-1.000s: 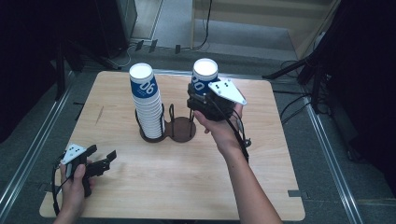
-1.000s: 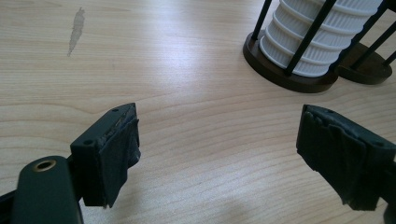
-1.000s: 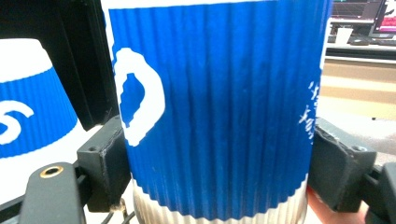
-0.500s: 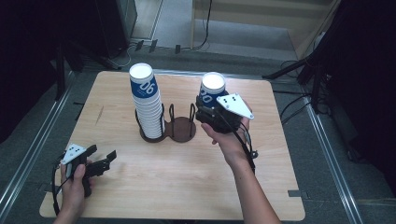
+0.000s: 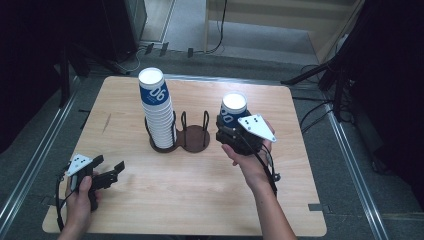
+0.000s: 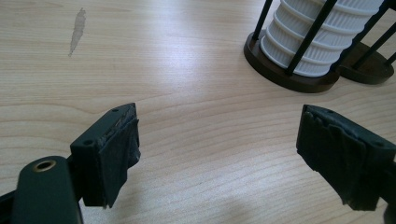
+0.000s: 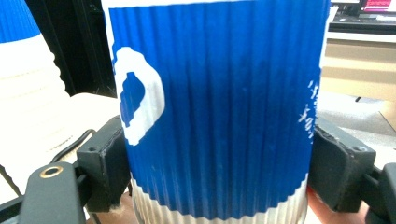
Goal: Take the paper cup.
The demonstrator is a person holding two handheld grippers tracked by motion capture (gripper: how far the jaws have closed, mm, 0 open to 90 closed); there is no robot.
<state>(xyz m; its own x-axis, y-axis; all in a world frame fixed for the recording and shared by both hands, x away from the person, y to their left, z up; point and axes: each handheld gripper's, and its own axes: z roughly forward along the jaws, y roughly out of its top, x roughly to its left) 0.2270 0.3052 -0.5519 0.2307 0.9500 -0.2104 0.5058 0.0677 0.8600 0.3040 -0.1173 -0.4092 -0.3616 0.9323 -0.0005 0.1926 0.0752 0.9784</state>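
- Blue-and-white ribbed cup [image 5: 233, 111] sitting upright between the right gripper's [image 5: 235, 131] jaws, both pads pressing on its sides, just right of the holder [image 5: 194, 138].
- Hanging clear of the table [image 5: 200, 200], beside the holder's empty ring rather than inside it.
- In the right gripper view, cup [image 7: 215, 107] showing a white mark on blue ribs, with the white band at its bottom.
- Stack [image 5: 157, 112] of like cups standing in the holder's left ring, well left of the held cup.
- Left gripper [image 5: 107, 172] resting low, well to the near left of the holder, jaws spread with bare wood between them, pinching nothing.
- In the left gripper view, stack's [image 6: 317, 37] ribbed white foot sitting inside black rods on the holder's [image 6: 280, 74] dark round base, far beyond the right pad.
- Pale smear [image 6: 77, 30] marking the wood, well left of the holder.
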